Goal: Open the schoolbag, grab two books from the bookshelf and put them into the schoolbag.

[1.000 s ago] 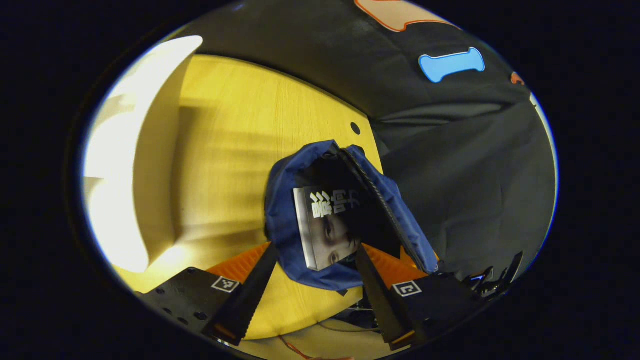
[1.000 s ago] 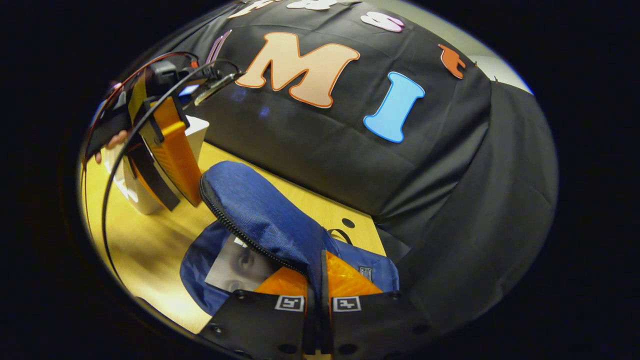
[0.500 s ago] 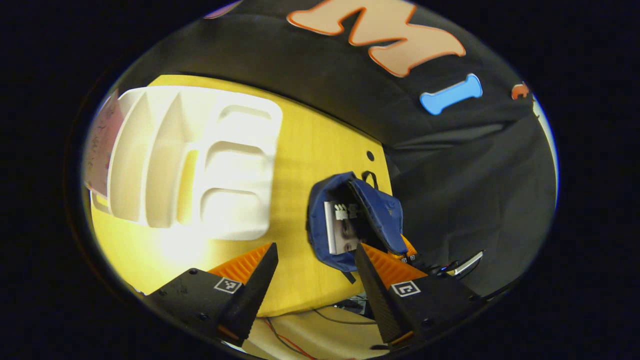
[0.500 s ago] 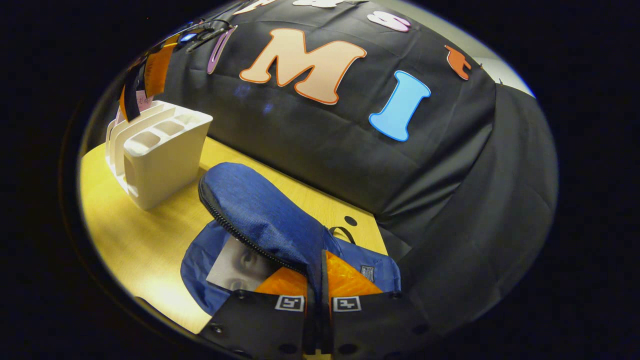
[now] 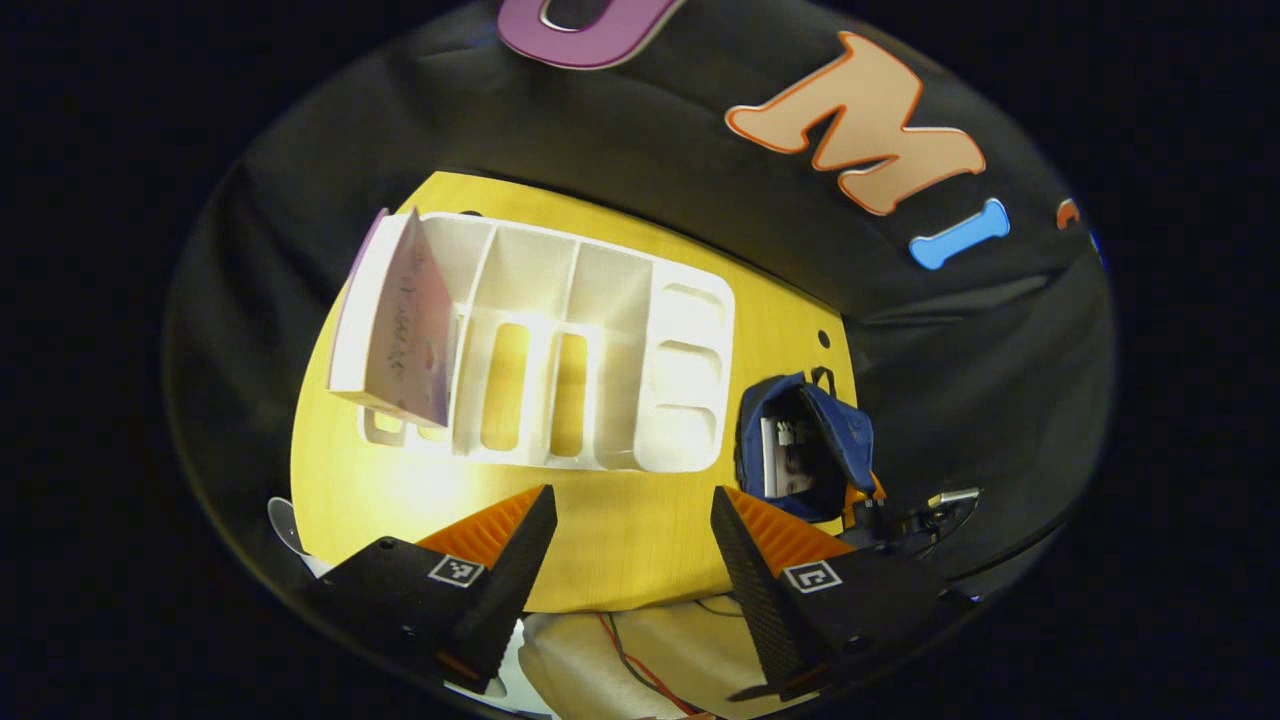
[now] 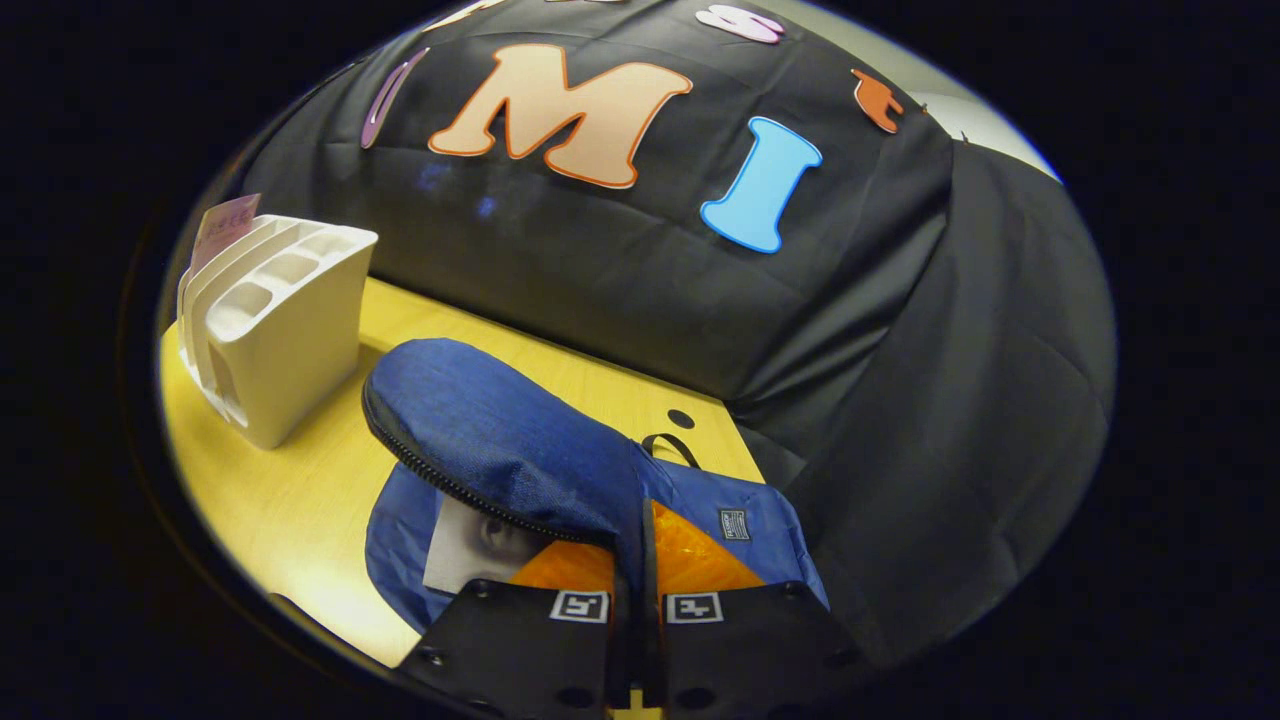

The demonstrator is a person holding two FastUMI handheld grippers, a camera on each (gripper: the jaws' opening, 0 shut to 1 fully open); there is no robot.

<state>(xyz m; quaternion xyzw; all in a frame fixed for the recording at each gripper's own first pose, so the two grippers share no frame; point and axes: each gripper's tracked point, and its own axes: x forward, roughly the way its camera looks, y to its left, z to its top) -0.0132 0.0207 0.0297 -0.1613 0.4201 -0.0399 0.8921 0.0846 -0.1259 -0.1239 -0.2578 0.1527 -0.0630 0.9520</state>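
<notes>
Left gripper (image 5: 622,545), jaws spread w/ nothing between, hangs over the yellow worktop (image 5: 620,530) near the white bookshelf (image 5: 590,360). One pale book (image 5: 405,325) stands in its far-left slot. Right gripper (image 6: 637,560), jaws pressed together, pinches the flap of the blue schoolbag (image 6: 520,450), lifting it; a grey-cover book (image 6: 470,545) lies inside. Bag sits right of the shelf, by the worktop's cable hole (image 6: 681,418).
</notes>
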